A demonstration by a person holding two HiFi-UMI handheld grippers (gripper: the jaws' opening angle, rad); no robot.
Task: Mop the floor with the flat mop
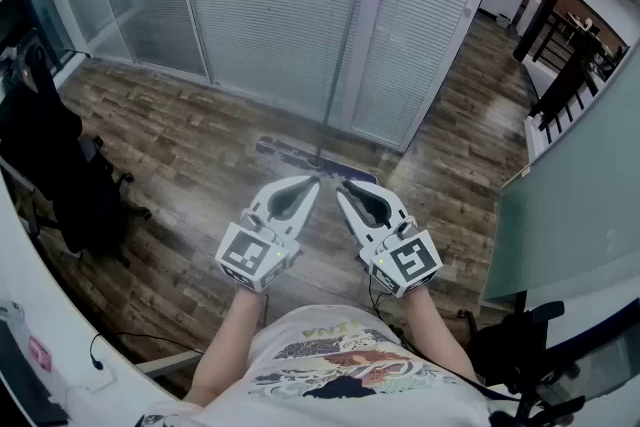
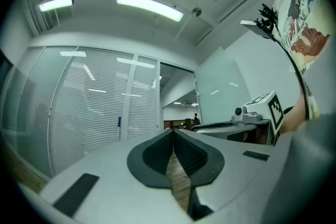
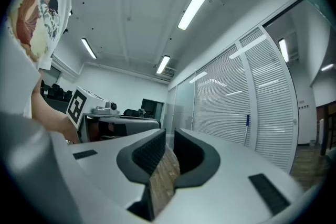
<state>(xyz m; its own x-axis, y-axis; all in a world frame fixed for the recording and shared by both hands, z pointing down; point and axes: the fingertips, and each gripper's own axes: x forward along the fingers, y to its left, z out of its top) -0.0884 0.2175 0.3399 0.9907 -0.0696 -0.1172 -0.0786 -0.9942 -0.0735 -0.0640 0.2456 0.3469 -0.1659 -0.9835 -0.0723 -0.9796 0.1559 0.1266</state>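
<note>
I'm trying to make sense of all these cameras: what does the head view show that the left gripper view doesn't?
Only the head view: the flat mop's head lying on the wooden floor, and a black chair at the left.
Only the left gripper view: the ceiling lights, and a close look into the left claw, whose jaws are shut and empty.
Both: the two claws, including the right claw, the wall of blinds, and the mop's blue-tipped handle leaning against it.
</note>
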